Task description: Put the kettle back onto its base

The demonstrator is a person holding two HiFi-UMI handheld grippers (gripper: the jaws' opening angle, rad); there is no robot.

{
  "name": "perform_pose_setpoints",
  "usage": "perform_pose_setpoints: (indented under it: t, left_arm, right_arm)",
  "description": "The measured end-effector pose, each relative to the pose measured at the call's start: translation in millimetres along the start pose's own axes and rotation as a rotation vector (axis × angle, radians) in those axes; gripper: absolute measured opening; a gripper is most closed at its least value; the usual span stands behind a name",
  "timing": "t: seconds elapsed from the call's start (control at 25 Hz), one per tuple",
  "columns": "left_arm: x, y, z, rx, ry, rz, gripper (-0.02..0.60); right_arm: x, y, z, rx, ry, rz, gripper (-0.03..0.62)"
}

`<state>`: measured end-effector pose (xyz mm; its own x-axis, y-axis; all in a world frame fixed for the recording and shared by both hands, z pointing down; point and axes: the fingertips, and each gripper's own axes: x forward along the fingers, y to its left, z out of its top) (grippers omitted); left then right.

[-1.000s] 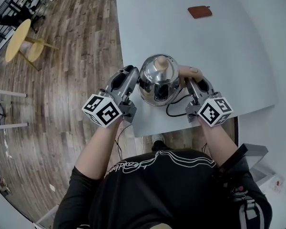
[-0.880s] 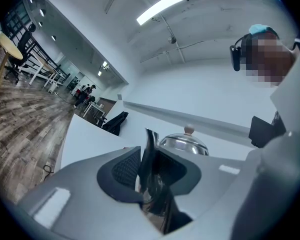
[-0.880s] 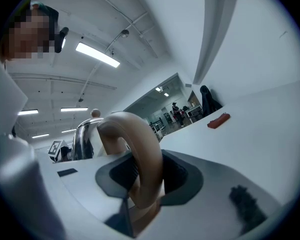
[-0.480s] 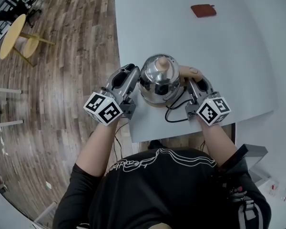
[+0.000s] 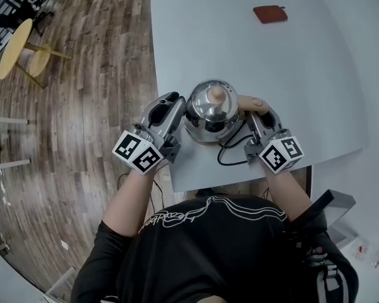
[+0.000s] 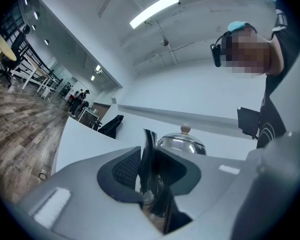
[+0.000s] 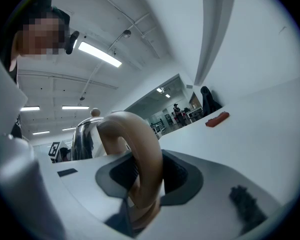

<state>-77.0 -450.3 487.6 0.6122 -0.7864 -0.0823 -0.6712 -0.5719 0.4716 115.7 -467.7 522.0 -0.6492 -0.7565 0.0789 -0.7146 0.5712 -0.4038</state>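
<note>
Kettle [image 5: 210, 112] at frame centre, near lower edge of bench [image 5: 303, 55], w/ cord [image 5: 229, 151] curling out from under it. Right tongs [image 5: 251, 113] clamped on tan handle [image 7: 140, 149]; left tongs [image 5: 175, 106] closed on dark spout [image 6: 149, 154]. Prob. on base or nearly; base itself hidden. To do: confirm seating, release both.

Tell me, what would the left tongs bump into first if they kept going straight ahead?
The left tongs are pinching the thin dark spout, so nothing lies between. Pushed straight on, they would probably press into the shiny body of the kettle right behind the spout, though the depth is hard to judge.
</note>
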Motion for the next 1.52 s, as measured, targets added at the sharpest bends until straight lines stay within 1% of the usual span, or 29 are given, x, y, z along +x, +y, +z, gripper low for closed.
perform_pose_setpoints:
  t: [0.12,0.24,0.32,0.4,0.6,0.68,0.72,0.8,0.84,0.96,1.12,1.2,1.32,1.4,1.48,1.52]
  left_arm:
    - [-1.4,-1.4,2.1,0.025,-0.020,0.002,0.089]
    - [-2.3,-1.9,2.8,0.029,-0.037,0.004,0.089]
    - [-3.0,-1.1,1.3,0.029,-0.037,0.008,0.089]
    - [-5.1,-0.6,-0.6,0.025,-0.036,0.009,0.075]
    - [-4.3,-2.1,1.7,0.031,-0.040,0.018,0.077]
    - [-4.0,-0.5,0.9,0.024,-0.037,0.034,0.078]
    - [-4.3,1.8,1.0,0.019,-0.038,0.049,0.093]
    - [-6.6,6.3,2.2,0.008,-0.042,0.081,0.185]
    - [-8.1,7.1,3.0,0.006,-0.042,0.089,0.218]
    - [-11.2,5.7,5.9,0.002,-0.040,0.086,0.236]
    - [-23.4,4.6,4.7,-0.018,-0.058,0.109,0.256]
    - [-32.7,1.6,1.2,-0.008,-0.048,0.111,0.256]
    - [-44.3,-6.8,1.4,0.004,-0.026,0.115,0.242]
    - [-53.2,-14.9,2.5,0.014,-0.003,0.121,0.202]
    - [-62.2,-26.8,4.0,0.021,0.020,0.115,0.170]
    - [-66.5,-35.0,5.0,0.022,0.032,0.103,0.134]
  right_arm:
    - [-0.2,2.0,0.5,-0.022,-0.006,0.000,0.117]
    - [0.2,3.4,2.3,-0.047,-0.002,0.006,0.117]
    - [0.9,3.6,1.5,-0.063,0.013,0.005,0.117]
    - [1.0,4.5,-0.3,-0.076,0.025,0.003,0.117]
    - [0.1,4.1,-0.7,-0.081,0.024,-0.010,0.117]
    - [-0.6,2.2,-2.9,-0.087,0.033,-0.017,0.117]
    - [-0.9,1.5,-3.7,-0.091,0.041,-0.021,0.117]
    - [-2.6,1.2,-4.8,-0.087,0.056,-0.025,0.118]
    - [-3.7,1.3,-4.8,-0.075,0.060,-0.026,0.124]
    - [-6.7,1.5,-1.7,-0.051,0.069,-0.027,0.166]
    - [-18.0,8.0,0.5,-0.071,0.071,-0.027,0.201]
    - [-26.6,12.8,-0.5,-0.081,0.065,-0.035,0.204]
    - [-43.1,16.7,2.5,-0.089,0.054,-0.076,0.206]
    - [-56.6,19.2,4.3,-0.078,0.057,-0.116,0.206]
    - [-70.3,26.0,6.7,-0.042,0.060,-0.145,0.206]
    - [-76.6,32.7,8.3,-0.029,0.062,-0.148,0.204]
